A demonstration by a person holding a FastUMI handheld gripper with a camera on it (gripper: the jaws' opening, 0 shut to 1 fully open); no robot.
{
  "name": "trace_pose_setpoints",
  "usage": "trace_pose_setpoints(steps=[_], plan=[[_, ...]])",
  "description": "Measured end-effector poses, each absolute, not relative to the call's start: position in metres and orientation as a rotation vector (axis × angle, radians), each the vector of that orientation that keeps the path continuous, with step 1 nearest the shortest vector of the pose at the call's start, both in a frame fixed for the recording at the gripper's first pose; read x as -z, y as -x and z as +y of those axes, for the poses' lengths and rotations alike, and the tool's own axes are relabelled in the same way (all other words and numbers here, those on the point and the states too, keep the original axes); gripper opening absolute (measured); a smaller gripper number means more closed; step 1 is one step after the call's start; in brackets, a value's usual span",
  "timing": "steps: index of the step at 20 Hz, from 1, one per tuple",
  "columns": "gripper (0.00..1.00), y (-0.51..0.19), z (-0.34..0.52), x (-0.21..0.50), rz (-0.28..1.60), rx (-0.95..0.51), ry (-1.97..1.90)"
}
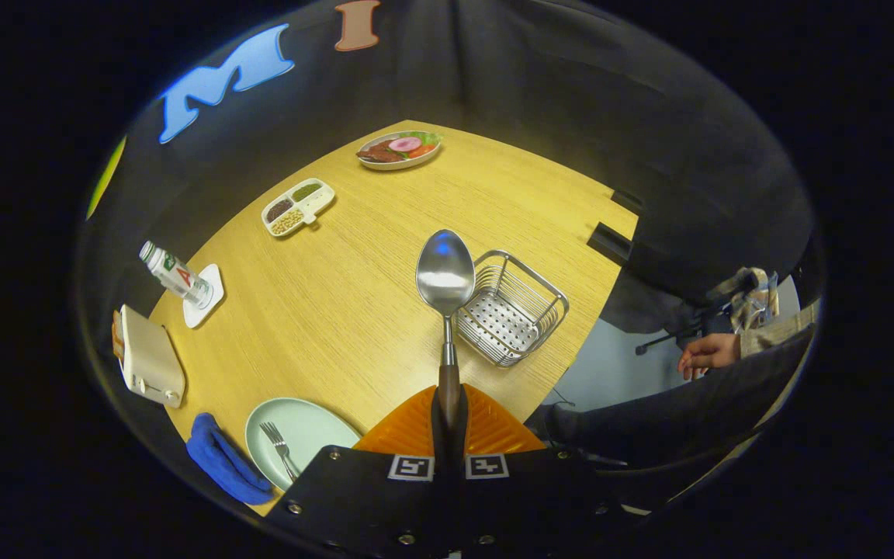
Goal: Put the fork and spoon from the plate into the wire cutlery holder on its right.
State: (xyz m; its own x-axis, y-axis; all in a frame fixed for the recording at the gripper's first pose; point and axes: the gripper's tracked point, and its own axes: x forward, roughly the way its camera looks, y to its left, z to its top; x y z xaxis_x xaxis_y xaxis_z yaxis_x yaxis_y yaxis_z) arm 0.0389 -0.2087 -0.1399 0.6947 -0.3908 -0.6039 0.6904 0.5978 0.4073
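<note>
So from my end the gripper (449,404) has both fingers clamped tight on the handle of the spoon (445,273), which sticks straight out ahead with the bowl up in the air over the wooden table (354,272). The wire cutlery holder (511,307) sits just to the right of the spoon's bowl, with nothing in it that I can see. The fork (279,448) is lying on the pale green plate (303,425), down to the left of the fingers, right beside a crumpled blue cloth (223,460). Further left there's a cream toaster (149,355) and a bottle (175,273) standing on a white coaster (205,296). Way beyond the spoon I can see a divided tray (298,206) of beans or something, and a dish of food (399,149) near the far edge. Someone's hand (708,352) is resting off to the right, away from the table.
</note>
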Motion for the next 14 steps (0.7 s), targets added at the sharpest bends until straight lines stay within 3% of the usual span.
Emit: trace_pose_setpoints(steps=[14], plan=[[0.01, -0.036, -0.218, 0.158, 0.808, 0.620, -0.942]])
